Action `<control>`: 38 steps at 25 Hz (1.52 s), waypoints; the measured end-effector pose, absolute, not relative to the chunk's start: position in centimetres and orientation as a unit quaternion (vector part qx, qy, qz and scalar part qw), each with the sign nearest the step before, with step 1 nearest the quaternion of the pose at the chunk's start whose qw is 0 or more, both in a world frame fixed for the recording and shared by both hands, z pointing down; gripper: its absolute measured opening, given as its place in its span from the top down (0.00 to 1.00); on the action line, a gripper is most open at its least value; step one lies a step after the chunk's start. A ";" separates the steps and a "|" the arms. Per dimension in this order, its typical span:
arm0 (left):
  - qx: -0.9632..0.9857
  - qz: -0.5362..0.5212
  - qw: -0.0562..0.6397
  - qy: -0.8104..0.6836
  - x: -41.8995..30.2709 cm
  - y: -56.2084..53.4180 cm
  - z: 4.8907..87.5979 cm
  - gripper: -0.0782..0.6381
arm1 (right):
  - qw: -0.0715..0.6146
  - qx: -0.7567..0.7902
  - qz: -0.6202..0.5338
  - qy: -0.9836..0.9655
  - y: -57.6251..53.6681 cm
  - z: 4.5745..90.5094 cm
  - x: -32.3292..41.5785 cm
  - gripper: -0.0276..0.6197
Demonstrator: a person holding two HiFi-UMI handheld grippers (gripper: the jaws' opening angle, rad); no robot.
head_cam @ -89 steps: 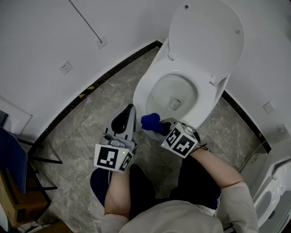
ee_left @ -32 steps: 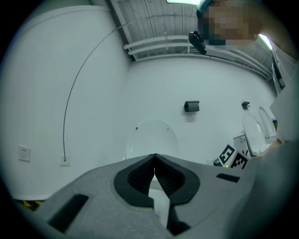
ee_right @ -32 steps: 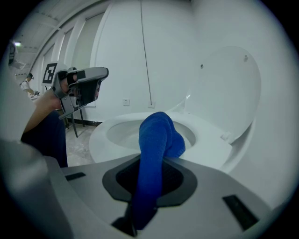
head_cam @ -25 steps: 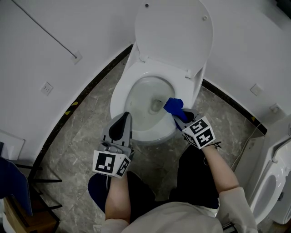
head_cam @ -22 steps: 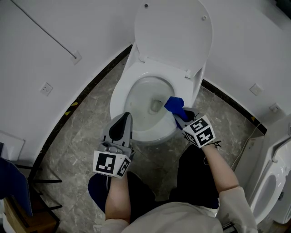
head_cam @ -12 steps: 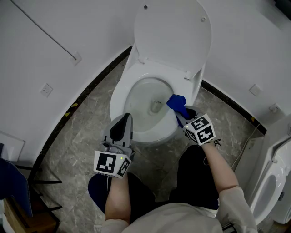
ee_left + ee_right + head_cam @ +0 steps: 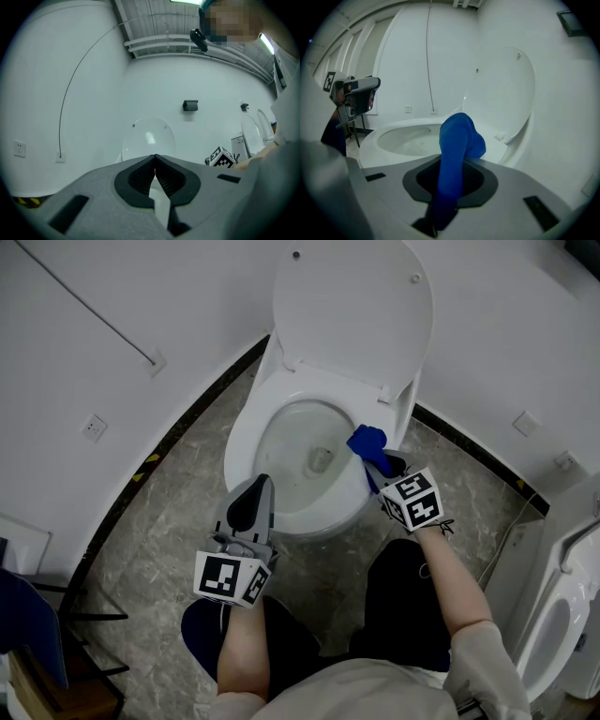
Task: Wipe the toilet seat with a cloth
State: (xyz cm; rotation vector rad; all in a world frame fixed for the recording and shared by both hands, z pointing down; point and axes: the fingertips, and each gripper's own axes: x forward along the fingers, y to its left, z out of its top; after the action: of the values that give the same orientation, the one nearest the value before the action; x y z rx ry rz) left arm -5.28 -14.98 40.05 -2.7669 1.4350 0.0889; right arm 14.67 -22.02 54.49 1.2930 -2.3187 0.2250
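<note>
A white toilet stands with its lid (image 7: 354, 310) raised and its seat (image 7: 253, 423) down around the bowl. My right gripper (image 7: 382, 466) is shut on a blue cloth (image 7: 367, 443), which rests on the right side of the seat, near the hinge. In the right gripper view the blue cloth (image 7: 457, 145) sticks up between the jaws over the seat (image 7: 487, 143). My left gripper (image 7: 251, 505) hangs shut and empty at the toilet's front rim. In the left gripper view its jaws meet, with the lid (image 7: 147, 140) beyond.
Grey marble floor (image 7: 178, 493) surrounds the toilet, bounded by a curved white wall with a dark skirting (image 7: 183, 418). A second toilet (image 7: 562, 615) stands at the far right. The person's legs and a blue shoe (image 7: 199, 629) are below the grippers.
My right gripper has slid the blue cloth along the seat's right side, from near the front toward the hinge. The left gripper has stayed in place.
</note>
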 end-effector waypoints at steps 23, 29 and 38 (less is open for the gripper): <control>-0.893 0.029 0.007 0.450 -4.9 -14.9 40.2 0.88 | 0.245 0.501 0.093 -0.825 -27.4 54.2 17.9 0.86; -0.893 0.026 0.006 0.450 -5.1 -15.0 40.4 0.88 | 0.246 0.510 0.089 -0.819 -28.4 54.0 18.3 0.86; -0.894 0.024 0.003 0.447 -4.7 -15.2 40.8 0.88 | 0.249 0.521 0.097 -0.811 -30.3 54.0 18.8 0.86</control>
State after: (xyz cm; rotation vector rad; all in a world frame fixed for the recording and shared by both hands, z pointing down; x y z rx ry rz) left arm -4.70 -15.18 40.79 -2.8038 1.4011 0.0762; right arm 18.76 -30.28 53.99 1.4191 -2.2091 0.2633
